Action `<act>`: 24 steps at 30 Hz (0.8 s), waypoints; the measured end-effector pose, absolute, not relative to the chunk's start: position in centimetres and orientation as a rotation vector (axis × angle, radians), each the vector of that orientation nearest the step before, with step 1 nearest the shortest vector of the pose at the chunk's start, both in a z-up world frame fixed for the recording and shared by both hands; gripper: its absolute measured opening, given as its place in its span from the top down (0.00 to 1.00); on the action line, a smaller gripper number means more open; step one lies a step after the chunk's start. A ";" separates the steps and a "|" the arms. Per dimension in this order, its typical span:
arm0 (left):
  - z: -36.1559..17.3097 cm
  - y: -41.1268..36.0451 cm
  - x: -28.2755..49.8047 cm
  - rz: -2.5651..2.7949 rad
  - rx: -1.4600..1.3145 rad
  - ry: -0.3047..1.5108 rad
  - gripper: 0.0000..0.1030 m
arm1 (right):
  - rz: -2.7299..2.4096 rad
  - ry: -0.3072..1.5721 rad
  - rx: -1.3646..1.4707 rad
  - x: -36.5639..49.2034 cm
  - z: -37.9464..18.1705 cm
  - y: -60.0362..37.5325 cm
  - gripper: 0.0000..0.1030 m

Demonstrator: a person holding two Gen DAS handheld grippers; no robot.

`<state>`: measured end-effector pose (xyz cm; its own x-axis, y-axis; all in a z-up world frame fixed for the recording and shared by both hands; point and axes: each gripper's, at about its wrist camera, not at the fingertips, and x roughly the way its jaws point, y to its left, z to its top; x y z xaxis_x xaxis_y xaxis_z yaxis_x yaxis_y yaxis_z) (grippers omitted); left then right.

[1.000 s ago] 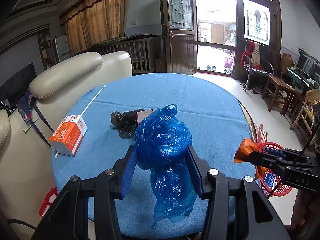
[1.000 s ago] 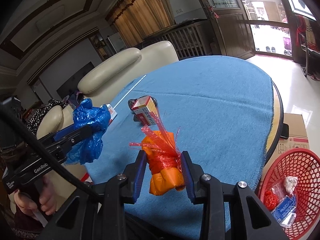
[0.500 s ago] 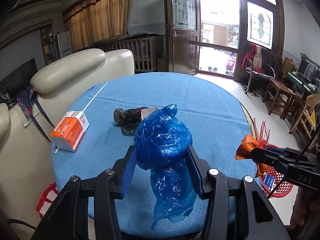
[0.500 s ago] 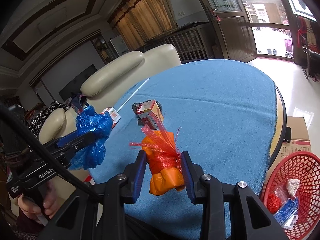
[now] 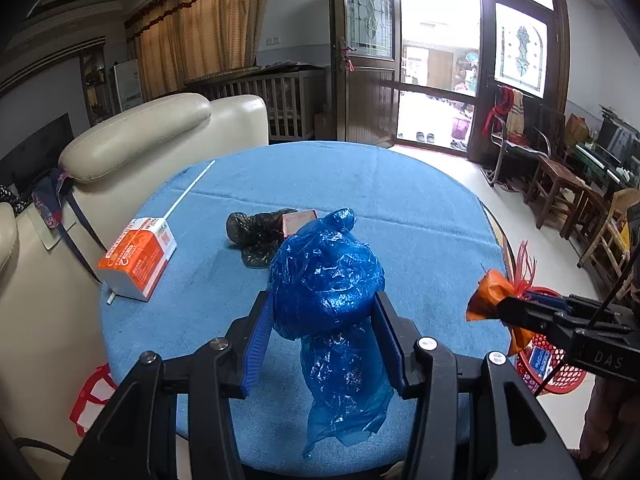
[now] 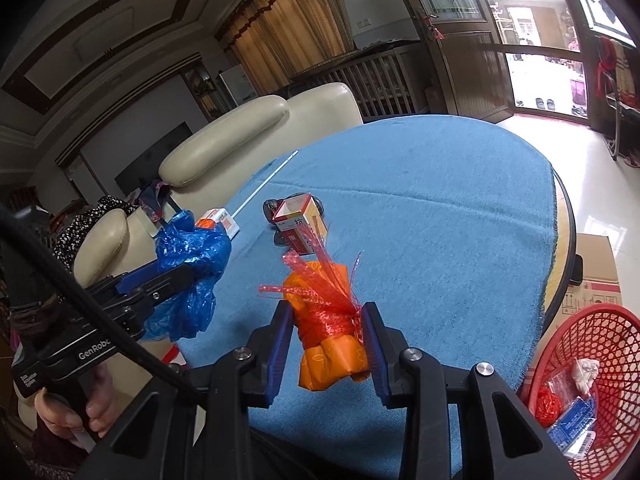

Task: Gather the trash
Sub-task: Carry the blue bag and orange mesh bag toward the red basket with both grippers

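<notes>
A crumpled blue plastic bag (image 5: pixel 326 280) is sitting clamped between the blue-padded fingers (image 5: pixel 262 330) of the left gripper (image 5: pixel 324 316), its loose tail hanging down below them above the near edge of the tabletop (image 5: pixel 400 208). The right gripper (image 6: pixel 326 328) is pinching an orange wrapper bundled in red mesh netting (image 6: pixel 330 328), its fingers (image 6: pixel 372 340) pressing on both sides of the bundle at a narrower spread than the left pair. Both bundles are being held off the blue cloth. Farther out on the tabletop a black plastic bag (image 5: pixel 256 232) is lying with a small red-and-white carton (image 6: pixel 302 222) touching it, and an orange-and-white carton (image 5: pixel 138 258) is resting near the left edge beside a thin white stick (image 5: pixel 188 192). A red mesh basket (image 6: pixel 580 384) holding a few scraps is standing on the floor beside the table, next to a cardboard box (image 6: pixel 596 268). A cream sofa (image 5: pixel 152 136) is standing behind the table.
</notes>
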<state>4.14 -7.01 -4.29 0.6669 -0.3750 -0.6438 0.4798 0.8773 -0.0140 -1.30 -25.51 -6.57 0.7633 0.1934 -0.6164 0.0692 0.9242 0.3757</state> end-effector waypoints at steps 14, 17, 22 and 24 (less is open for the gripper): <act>-5.0 -7.2 4.4 -0.493 0.171 0.706 0.50 | 0.065 0.715 0.391 -1.4 -7.1 -25.6 0.63; -5.2 -7.3 4.3 -0.496 0.178 0.708 0.50 | 0.063 0.713 0.391 -1.5 -7.1 -25.6 0.63; -5.1 -7.3 4.3 -0.496 0.182 0.704 0.50 | 0.067 0.722 0.391 -1.3 -7.3 -25.4 0.63; -5.2 -7.3 4.3 -0.495 0.185 0.704 0.50 | 0.071 0.720 0.393 -1.2 -7.3 -25.3 0.63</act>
<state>4.33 -7.27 -5.18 0.6531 -0.3725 -0.6593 0.4942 0.8693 -0.0016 -1.20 -25.35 -7.28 0.7528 0.1971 -0.6281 0.0700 0.9248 0.3740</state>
